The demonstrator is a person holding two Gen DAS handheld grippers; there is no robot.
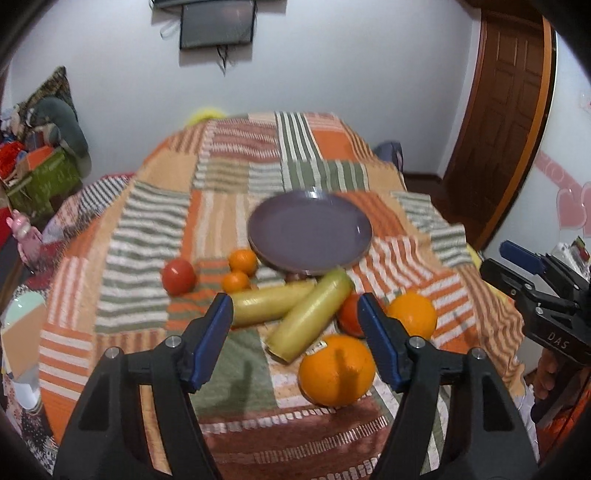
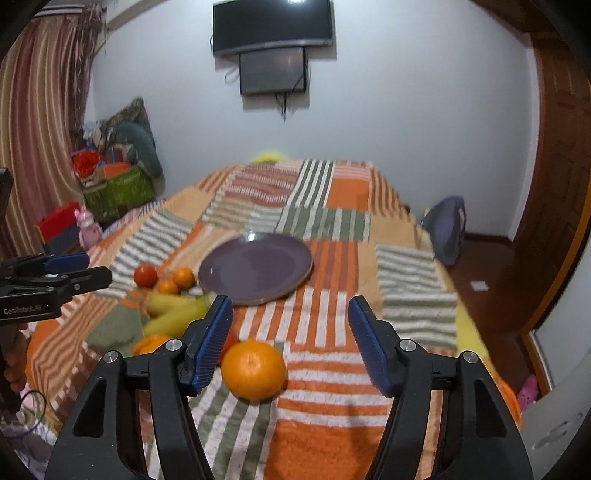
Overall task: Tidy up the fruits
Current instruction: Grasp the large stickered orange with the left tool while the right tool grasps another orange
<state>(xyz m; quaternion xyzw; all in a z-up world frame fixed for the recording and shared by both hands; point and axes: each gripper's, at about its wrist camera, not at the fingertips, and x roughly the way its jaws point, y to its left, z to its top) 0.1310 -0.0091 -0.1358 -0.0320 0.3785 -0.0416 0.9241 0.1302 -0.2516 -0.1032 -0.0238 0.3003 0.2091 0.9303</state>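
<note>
A purple plate (image 1: 310, 230) lies empty on the striped patchwork cloth (image 1: 147, 221); it also shows in the right wrist view (image 2: 255, 269). In front of it lie two yellow bananas (image 1: 310, 314), two large oranges (image 1: 336, 369), two small tangerines (image 1: 242, 262) and two red tomatoes (image 1: 178, 276). My left gripper (image 1: 295, 314) is open and empty, held above the bananas. My right gripper (image 2: 290, 317) is open and empty, above a large orange (image 2: 253, 369). The right gripper also shows at the right edge of the left wrist view (image 1: 532, 273).
The cloth-covered table drops off at its right edge (image 2: 461, 325). A backpack (image 2: 445, 229) and a wooden door (image 2: 554, 184) stand on the right. Boxes and cushions (image 2: 118, 173) are piled at the back left. A screen (image 2: 273, 26) hangs on the wall.
</note>
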